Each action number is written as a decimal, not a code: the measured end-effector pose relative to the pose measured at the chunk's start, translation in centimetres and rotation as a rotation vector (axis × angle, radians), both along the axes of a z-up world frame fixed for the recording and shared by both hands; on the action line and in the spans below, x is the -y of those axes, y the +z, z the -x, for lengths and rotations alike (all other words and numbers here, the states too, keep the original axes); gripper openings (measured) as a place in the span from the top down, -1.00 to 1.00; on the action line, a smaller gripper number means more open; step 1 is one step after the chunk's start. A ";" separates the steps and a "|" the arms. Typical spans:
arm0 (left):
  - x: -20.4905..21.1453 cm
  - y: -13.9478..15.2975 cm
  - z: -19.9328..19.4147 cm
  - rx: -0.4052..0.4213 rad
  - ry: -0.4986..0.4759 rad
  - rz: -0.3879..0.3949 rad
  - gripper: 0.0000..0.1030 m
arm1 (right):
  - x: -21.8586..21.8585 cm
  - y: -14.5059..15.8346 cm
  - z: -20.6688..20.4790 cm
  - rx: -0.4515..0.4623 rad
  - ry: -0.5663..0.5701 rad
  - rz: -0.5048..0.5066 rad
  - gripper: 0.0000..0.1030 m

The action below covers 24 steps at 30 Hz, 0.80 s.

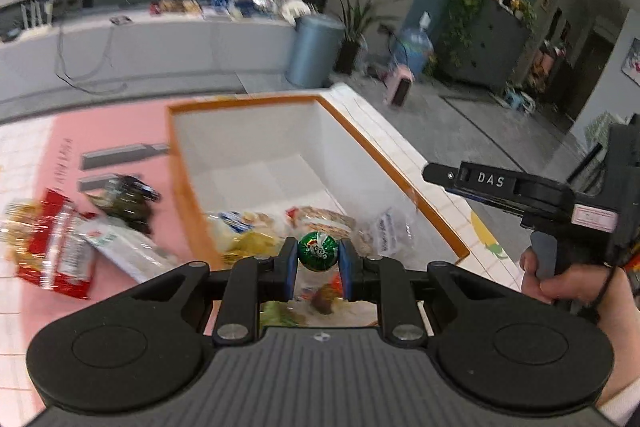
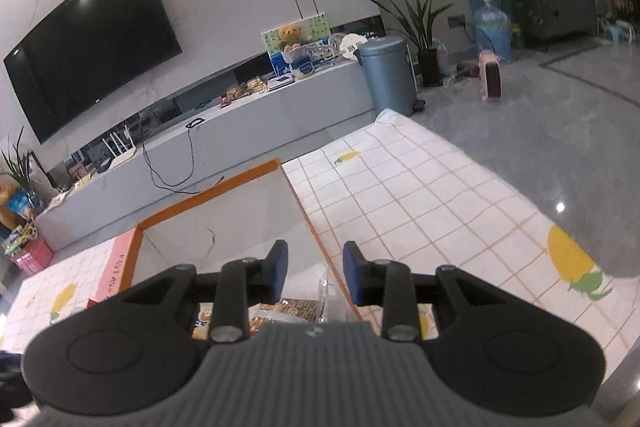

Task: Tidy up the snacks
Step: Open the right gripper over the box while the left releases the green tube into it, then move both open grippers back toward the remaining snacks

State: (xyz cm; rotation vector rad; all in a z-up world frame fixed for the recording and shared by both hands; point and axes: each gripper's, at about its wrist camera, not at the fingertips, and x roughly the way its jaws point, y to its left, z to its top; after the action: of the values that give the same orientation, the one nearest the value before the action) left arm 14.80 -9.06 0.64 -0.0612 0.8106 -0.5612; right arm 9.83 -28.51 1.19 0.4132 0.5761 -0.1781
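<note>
Two grippers are over the table, each in a person's hand. The left gripper [image 1: 318,254] has its blue pads clamped on a small round snack in green foil [image 1: 318,251], held above the near end of the orange-rimmed white box [image 1: 182,163]. The green piece is close to a ball, so it has no clear long axis; its printed face is turned toward the camera. Below it, several clear and yellow snack bags [image 1: 256,233] lie on the floor of the box, crowded at the near end, the far end bare. The box's long axis runs away from the left gripper toward the TV cabinet [image 2: 248,119]. To its left, on a pink sheet [image 1: 116,131], a red packet [image 1: 60,247] and a dark packet [image 1: 128,199] lie loose outside the box; they are blurred. The right gripper [image 2: 315,271] hangs over the box's right rim with its jaws standing apart, nothing between them, pointing along the box. Beneath it a checked cloth with yellow corn prints [image 2: 440,195] covers the table.
</note>
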 end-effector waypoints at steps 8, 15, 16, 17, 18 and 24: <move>3.2 -3.0 -1.7 -0.080 -0.003 -0.063 0.55 | 1.0 -0.2 -0.2 0.002 -0.013 -0.018 0.42; 2.3 -2.8 -1.5 -0.105 0.078 -0.083 -0.29 | 1.1 0.0 0.2 0.012 -0.037 -0.005 0.42; 2.0 -2.4 -1.1 -0.095 0.073 -0.079 -0.29 | 1.1 0.0 0.2 0.011 -0.038 -0.005 0.42; 1.6 -1.8 -0.7 -0.084 0.070 -0.074 -0.30 | 1.0 0.0 0.2 0.011 -0.039 -0.004 0.42; 1.2 -1.3 -0.2 -0.070 0.070 -0.066 -0.31 | 0.9 0.1 0.3 0.010 -0.039 0.000 0.42; -0.8 1.4 1.8 0.000 0.106 -0.061 -0.38 | -0.8 0.8 0.2 0.026 0.007 0.026 0.42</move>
State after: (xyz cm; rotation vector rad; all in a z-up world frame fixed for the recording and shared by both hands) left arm 13.04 -8.31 2.08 -0.0479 0.8190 -0.4360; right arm 9.62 -27.70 1.98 0.3875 0.5493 -0.1733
